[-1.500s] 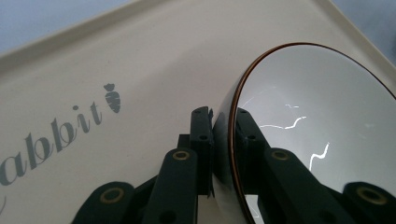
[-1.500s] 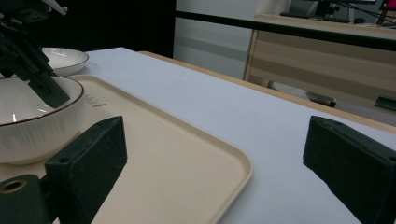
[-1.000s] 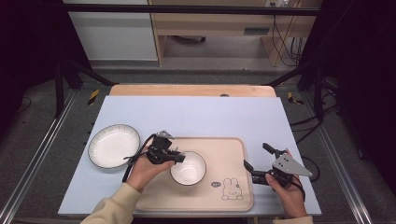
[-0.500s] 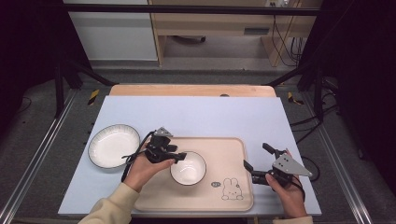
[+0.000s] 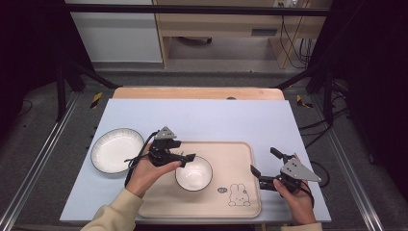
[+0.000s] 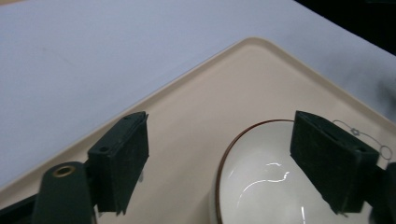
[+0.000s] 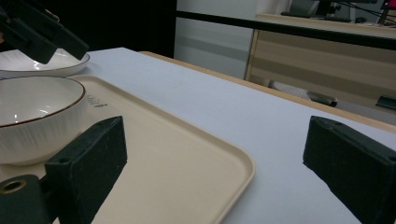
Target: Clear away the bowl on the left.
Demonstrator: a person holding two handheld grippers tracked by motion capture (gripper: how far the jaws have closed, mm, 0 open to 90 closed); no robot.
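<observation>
Two grippers, both with jaws spread and holding nothing — the left gripper (image 5: 185, 159) hovers at the rim of the white bowl (image 5: 194, 173), which sits on the beige tray (image 5: 240, 154); the right gripper (image 5: 263, 162) rests beside the tray's right edge. Left of the tray lies a white plate (image 5: 117, 150).

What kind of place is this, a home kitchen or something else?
Probably a lab or recording workspace, not a kitchen: the table sits inside a dark metal frame, loose cables hang behind, and a person holds a hand-held gripper.

Bowl (image 5: 193, 173) in tray (image 5: 240, 151) — rabbit mark (image 5: 236, 195) to its right, plate (image 5: 117, 149) left of tray — all on table (image 5: 202, 115)
</observation>
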